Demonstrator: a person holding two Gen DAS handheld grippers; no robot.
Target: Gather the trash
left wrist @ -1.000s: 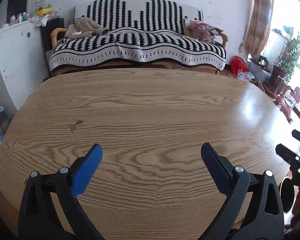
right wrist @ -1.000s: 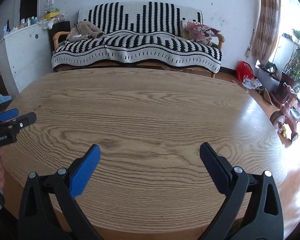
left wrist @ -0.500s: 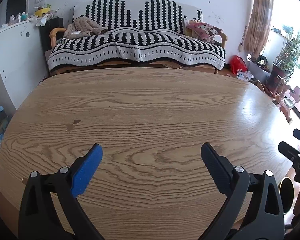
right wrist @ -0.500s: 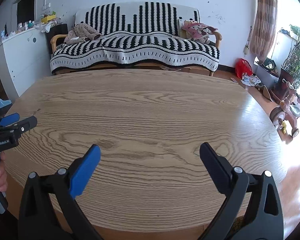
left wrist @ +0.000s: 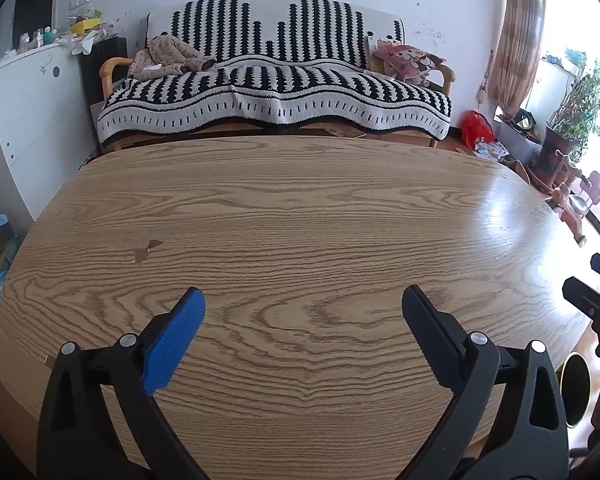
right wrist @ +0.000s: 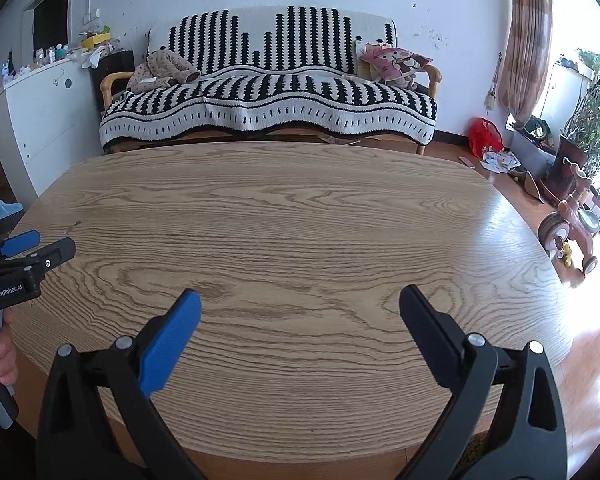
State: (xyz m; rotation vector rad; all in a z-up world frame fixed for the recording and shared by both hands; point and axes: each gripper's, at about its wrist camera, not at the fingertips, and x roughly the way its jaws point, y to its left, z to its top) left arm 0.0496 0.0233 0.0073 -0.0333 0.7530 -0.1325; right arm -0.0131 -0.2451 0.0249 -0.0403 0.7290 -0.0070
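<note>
Your left tongs [left wrist: 302, 312] gape wide, nothing between them, low over near edge of surface [left wrist: 300, 208]. Right tongs [right wrist: 300, 312] likewise spread, nothing held, beside them: looks like ready stance. No trash visible on surface; only small dark stain [left wrist: 146, 250] left of centre. Litter [right wrist: 498, 160] lies on floor by red bag [right wrist: 486, 136], well apart from surface: likely your target.

The left hand-held gripper [left wrist: 300, 308] is hovering with its jaws spread wide, nothing between them. The right hand-held gripper [right wrist: 300, 306] is doing likewise beside it. A hand [right wrist: 2, 354] is gripping the left one's handle.
</note>
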